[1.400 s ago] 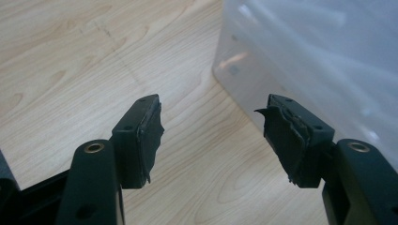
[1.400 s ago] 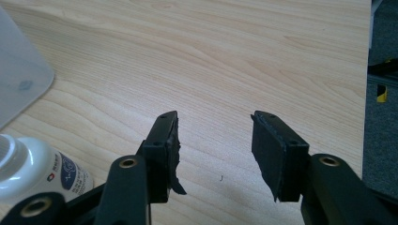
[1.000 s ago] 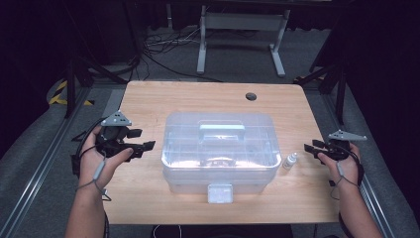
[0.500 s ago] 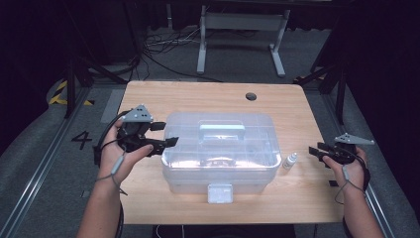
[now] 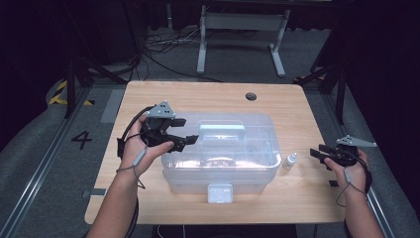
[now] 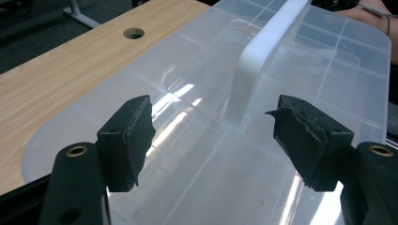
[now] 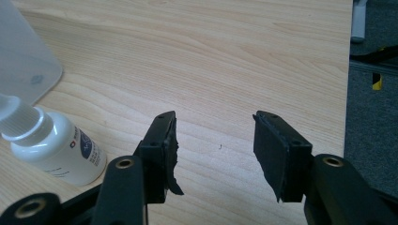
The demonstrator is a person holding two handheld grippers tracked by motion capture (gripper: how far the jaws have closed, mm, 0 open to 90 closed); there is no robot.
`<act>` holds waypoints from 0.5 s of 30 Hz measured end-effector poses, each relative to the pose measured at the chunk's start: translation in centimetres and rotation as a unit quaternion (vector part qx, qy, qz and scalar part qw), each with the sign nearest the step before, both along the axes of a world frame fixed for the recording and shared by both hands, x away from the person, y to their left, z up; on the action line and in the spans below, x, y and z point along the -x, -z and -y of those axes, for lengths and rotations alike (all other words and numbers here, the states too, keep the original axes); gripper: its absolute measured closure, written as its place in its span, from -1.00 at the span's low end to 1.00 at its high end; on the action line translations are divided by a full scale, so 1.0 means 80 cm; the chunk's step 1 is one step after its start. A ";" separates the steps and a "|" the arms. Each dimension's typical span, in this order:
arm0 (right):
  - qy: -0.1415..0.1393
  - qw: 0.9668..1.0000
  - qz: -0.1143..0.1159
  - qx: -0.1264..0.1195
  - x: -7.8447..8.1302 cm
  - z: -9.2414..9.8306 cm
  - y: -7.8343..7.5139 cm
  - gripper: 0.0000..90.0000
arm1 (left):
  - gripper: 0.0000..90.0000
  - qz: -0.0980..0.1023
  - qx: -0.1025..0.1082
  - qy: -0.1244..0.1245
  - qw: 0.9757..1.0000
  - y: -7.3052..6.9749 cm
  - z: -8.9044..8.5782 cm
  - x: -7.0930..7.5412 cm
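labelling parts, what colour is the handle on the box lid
Milky white, on the clear box lid; the handle shows best in the left gripper view.

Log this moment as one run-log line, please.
left gripper: open, jaws just opening, over clear box lid, near handle | right gripper: open, empty, beside small white bottle | table

Dark room — grey floor [image 5: 39, 163], cables [image 5: 163, 44].

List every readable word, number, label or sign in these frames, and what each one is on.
"4": large dark numeral on the grey floor left of the table.
Label on the small white bottle: a dark blue round logo with tiny print, too small and blurred to read.
Clear plastic storage box: no lettering can be made out.
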State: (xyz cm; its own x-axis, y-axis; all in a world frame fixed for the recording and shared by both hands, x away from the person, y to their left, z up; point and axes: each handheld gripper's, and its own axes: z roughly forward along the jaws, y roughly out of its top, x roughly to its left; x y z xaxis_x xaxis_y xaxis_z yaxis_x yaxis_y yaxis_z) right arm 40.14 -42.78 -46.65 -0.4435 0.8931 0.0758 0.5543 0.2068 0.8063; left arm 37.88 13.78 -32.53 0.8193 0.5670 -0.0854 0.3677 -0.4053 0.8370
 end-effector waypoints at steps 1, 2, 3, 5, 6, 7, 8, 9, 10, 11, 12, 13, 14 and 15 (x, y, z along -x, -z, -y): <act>0.000 1.000 0.000 0.000 0.000 -0.001 0.000 0.11 | -0.36 0.003 0.002 -0.004 1.000 0.000 0.002 -0.001; -0.001 1.000 -0.002 0.000 0.000 -0.001 0.000 0.11 | -0.37 0.000 0.002 -0.005 1.000 0.001 0.005 -0.002; -0.001 1.000 -0.002 0.000 0.000 -0.001 0.000 0.11 | -0.37 0.000 0.002 -0.005 1.000 0.001 0.005 -0.002; 0.000 1.000 -0.002 -0.001 0.000 -0.002 0.000 0.11 | -0.35 0.002 0.001 -0.004 1.000 0.003 0.011 -0.004; 0.000 1.000 -0.002 -0.001 0.000 -0.002 0.000 0.11 | -0.33 0.002 0.002 0.000 1.000 0.003 0.013 -0.005; 0.000 1.000 -0.002 -0.001 0.000 -0.002 0.000 0.11 | -0.33 0.002 0.002 0.000 1.000 0.003 0.013 -0.005; 0.000 1.000 -0.001 0.000 0.000 -0.002 0.000 0.11 | -0.33 -0.001 0.004 0.002 1.000 0.004 0.016 -0.005; 0.000 1.000 -0.001 0.000 0.000 -0.002 0.000 0.11 | -0.33 -0.001 0.003 0.002 1.000 0.004 0.019 -0.006; 0.000 1.000 -0.001 -0.001 0.000 -0.002 0.000 0.11 | -0.33 0.001 0.000 0.003 1.000 0.005 0.021 -0.006; 0.000 1.000 -0.001 -0.001 0.000 -0.002 0.000 0.11 | -0.33 0.001 -0.005 0.002 1.000 0.006 0.024 -0.007; 0.001 1.000 -0.002 -0.001 0.001 -0.002 0.000 0.11 | -0.33 0.000 -0.008 -0.003 1.000 0.008 0.027 -0.007; -0.001 1.000 -0.001 -0.001 0.001 -0.002 0.000 0.11 | -0.33 -0.002 -0.022 -0.006 1.000 0.008 0.031 -0.007; 0.000 1.000 -0.001 -0.001 0.001 -0.002 0.000 0.11 | -0.33 0.002 -0.031 -0.012 0.999 0.008 0.033 -0.007; -0.001 1.000 -0.001 -0.001 0.001 -0.002 0.000 0.11 | -0.30 0.007 -0.036 -0.015 0.999 0.008 0.033 -0.006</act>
